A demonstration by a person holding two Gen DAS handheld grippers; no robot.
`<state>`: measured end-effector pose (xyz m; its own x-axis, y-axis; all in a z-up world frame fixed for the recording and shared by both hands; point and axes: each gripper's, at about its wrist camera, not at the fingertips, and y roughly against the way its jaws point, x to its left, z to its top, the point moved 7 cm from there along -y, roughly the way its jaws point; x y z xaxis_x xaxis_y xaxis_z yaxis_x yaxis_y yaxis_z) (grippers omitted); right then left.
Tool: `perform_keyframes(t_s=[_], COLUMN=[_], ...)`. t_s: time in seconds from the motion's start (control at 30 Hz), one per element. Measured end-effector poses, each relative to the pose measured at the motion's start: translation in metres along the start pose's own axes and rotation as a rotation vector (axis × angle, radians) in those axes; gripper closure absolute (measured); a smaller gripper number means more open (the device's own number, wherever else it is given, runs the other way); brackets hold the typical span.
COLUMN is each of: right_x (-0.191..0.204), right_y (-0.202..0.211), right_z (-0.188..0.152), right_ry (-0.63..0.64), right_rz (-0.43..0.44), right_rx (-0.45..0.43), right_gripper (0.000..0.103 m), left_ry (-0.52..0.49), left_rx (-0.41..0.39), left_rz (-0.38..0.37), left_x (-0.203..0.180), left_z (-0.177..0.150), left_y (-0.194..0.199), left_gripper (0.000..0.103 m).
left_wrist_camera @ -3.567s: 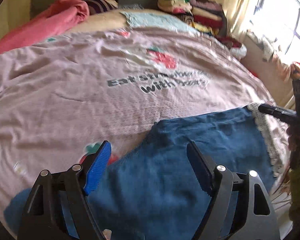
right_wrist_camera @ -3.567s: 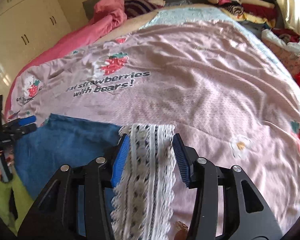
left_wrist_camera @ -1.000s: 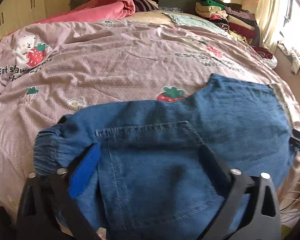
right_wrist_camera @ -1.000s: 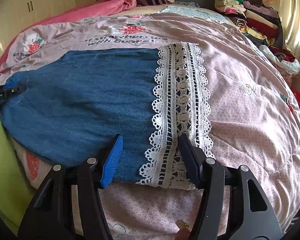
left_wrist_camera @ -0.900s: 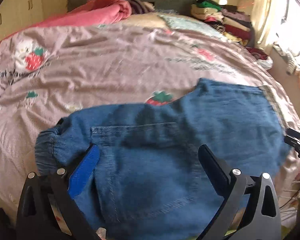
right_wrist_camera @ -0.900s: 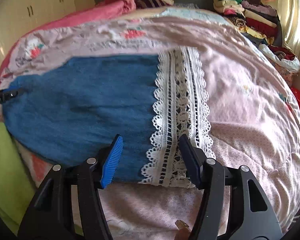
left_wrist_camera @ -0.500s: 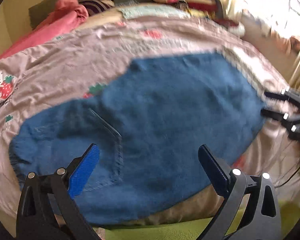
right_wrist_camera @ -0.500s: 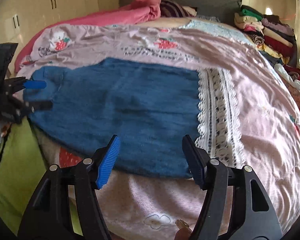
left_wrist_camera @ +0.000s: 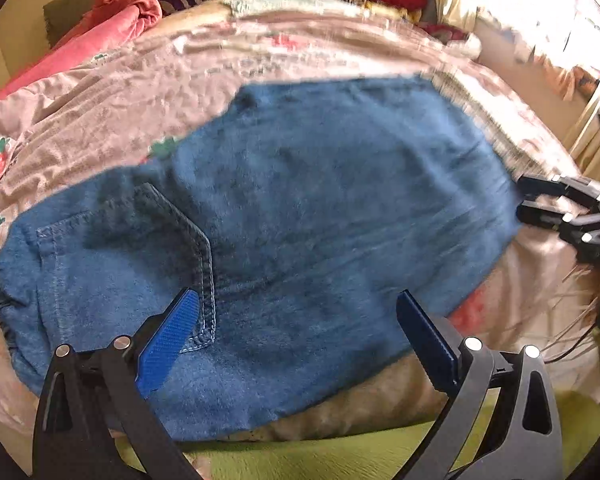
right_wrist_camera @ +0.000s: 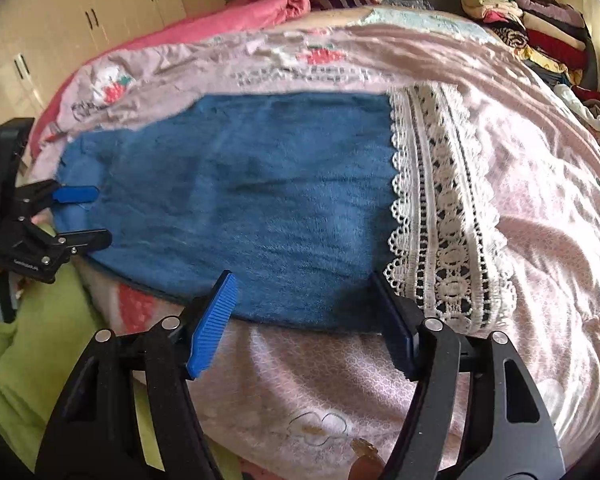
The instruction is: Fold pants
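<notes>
Blue denim pants [left_wrist_camera: 320,208] lie flat on the pink strawberry bedspread [left_wrist_camera: 100,120], doubled lengthwise. A back pocket [left_wrist_camera: 132,248] is at their left end. At the other end is a white lace hem [right_wrist_camera: 440,200]. My left gripper [left_wrist_camera: 296,304] hovers open over the waist end near the pocket, with nothing pinched; it also shows in the right wrist view [right_wrist_camera: 80,216]. My right gripper [right_wrist_camera: 302,284] is at the near edge of the pants [right_wrist_camera: 240,200], just left of the lace. Its jaws are opening and do not press the cloth. It shows in the left view too [left_wrist_camera: 540,200].
A pink blanket [right_wrist_camera: 240,12] is bunched at the headboard. Folded clothes [right_wrist_camera: 540,12] are stacked at the far right. Cream wardrobe doors [right_wrist_camera: 80,20] stand on the left. Green cloth [right_wrist_camera: 40,360] hangs at the near bed edge. A bright window [left_wrist_camera: 560,20] is on the right.
Both grippers have drawn back toward the near bed edge, leaving the pants lying flat. The right jaws have let go of the lace hem and spread wider. The left view has swung right.
</notes>
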<state>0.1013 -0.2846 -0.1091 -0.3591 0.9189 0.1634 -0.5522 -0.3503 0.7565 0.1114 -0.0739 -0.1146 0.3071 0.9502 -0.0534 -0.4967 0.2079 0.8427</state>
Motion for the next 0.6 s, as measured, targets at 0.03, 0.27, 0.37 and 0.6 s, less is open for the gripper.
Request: perform_keyframes(t_s=[0.03,0.27,0.37,0.6], right_x=[-0.001,-0.021,-0.032,-0.05], right_y=[0.004,0.033,0.04,0.047], right_z=[0.002,0.013,0.017,0.018], right_ry=[0.002,-0.045,-0.083,-0.122], right_rz=[-0.006,-0.057,-0.059,-0.077], right_rx=[-0.008,-0.077,-0.096,-0.115], right_gripper=[0.039,0.034,0.033,0.031], left_ry=[-0.001,0.014,0.016,0.012], left_rx=[-0.027,-0.129,-0.156,-0.18], left_rz=[-0.004,0.019,0.028,0.028], left_x=[0.0,0.005,0.006,0.005], left_z=[0.004,0.022,0.031,0.051], left_y=[0.009,0.045,0.054,0.065], left_gripper=[0.004,0.004,0.004,0.004])
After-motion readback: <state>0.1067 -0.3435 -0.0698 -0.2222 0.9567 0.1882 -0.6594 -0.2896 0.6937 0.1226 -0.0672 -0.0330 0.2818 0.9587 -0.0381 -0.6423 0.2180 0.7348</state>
